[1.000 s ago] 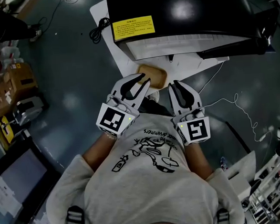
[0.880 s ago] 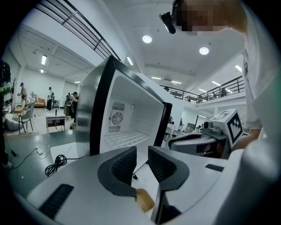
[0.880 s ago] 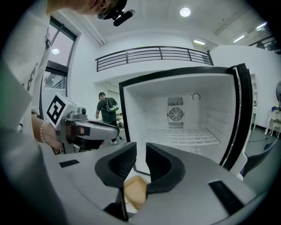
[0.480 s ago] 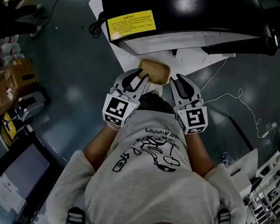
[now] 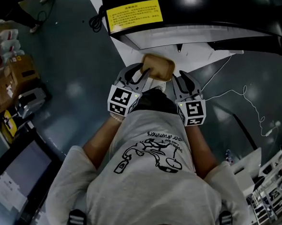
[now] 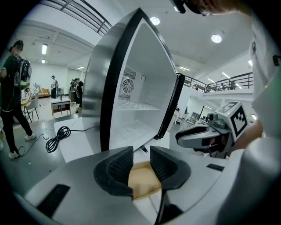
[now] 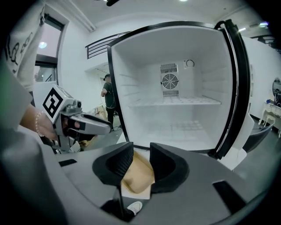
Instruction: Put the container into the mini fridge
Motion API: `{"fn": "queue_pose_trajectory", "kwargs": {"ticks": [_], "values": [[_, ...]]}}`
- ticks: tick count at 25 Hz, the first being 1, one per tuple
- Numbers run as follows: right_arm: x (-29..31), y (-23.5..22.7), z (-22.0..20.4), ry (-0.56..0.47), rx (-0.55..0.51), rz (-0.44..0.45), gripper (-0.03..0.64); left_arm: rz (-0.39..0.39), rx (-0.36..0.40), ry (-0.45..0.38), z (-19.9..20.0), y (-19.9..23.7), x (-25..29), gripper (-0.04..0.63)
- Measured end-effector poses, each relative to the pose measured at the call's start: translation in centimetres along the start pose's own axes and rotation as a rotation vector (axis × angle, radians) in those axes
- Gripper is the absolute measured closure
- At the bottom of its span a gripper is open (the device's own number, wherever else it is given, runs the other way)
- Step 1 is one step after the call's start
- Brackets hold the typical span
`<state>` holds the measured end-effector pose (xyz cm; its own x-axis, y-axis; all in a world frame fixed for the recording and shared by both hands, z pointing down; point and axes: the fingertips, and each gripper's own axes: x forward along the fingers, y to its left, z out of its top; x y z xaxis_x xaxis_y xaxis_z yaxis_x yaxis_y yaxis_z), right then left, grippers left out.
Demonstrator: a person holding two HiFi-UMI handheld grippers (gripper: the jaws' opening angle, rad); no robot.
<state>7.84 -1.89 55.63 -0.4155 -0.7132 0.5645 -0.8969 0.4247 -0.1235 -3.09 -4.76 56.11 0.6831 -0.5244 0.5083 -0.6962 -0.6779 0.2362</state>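
A shallow tan container (image 5: 159,67) lies on the white mat (image 5: 127,55) in front of the open mini fridge (image 5: 196,4). My left gripper (image 5: 139,74) is at its left edge and my right gripper (image 5: 181,80) just off its right side. Both sets of jaws have just been opening and stand open. In the left gripper view the container (image 6: 142,181) shows in the gap of the left gripper (image 6: 141,163), beyond the pads. The right gripper view has the container (image 7: 137,176) below the right gripper (image 7: 141,160), with the fridge's white interior (image 7: 175,105) straight ahead.
The fridge door (image 7: 239,88) stands open at the right. A black coiled cable (image 5: 95,24) lies left of the fridge and a thin white cable (image 5: 241,98) runs over the floor at right. Cardboard boxes (image 5: 13,80) stand far left. People (image 6: 13,88) stand in the room behind.
Both grippers have sunk and closed in on the container, and their jaws stand wider apart. The fridge and the container look larger and nearer in the head view.
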Motion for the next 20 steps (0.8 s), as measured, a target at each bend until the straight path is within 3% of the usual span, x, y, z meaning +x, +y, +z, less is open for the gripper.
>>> {"fn": "queue_pose_trajectory", "kwargs": {"ticks": [20], "values": [[4.5, -1.4, -8.6, 0.106, 0.145, -0.025, 0.453, 0.036, -0.082, 0.139, -9.5, 3.2, 4.2, 0.440]]}}
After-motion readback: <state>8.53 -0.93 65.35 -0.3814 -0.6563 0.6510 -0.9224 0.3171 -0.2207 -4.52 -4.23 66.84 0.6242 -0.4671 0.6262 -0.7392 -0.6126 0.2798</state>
